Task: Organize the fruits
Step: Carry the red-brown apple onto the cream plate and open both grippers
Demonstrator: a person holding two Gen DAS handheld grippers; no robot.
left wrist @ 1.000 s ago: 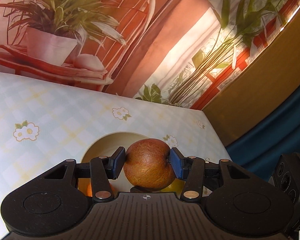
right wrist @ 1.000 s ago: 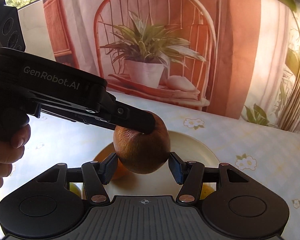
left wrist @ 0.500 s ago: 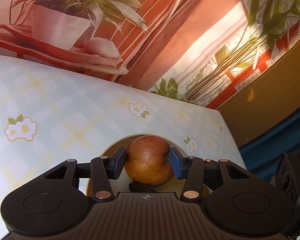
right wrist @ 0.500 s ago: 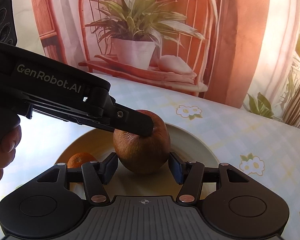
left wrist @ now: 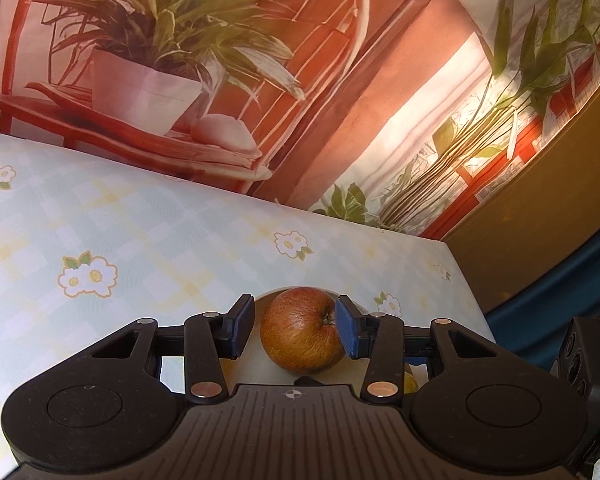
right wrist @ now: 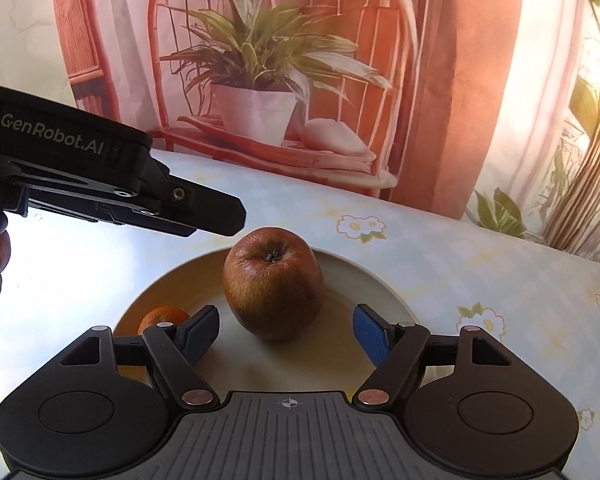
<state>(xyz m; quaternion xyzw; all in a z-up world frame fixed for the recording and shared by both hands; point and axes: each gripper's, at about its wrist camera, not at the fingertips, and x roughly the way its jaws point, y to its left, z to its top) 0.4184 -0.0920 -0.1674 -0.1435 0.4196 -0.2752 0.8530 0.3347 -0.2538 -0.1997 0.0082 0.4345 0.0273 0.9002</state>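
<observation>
Now the apple (right wrist: 274, 282) stands stem-up on the plate (right wrist: 364, 280), ahead of the right gripper (right wrist: 286, 334) and between its jaws, which have just been opening and stand well apart, clear of it; the left gripper (left wrist: 296, 332) frames the same apple, its jaws just closing, a gap at the left pad, the right pad seemingly just beside the skin; an orange (right wrist: 162, 318) lies behind the right gripper's left jaw.

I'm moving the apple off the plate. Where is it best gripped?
Grip the apple across its wide middle, coming from the near side, slanting down. It stands upright on the plate, dimple on top, so both flanks are bare and evenly rounded.
</observation>
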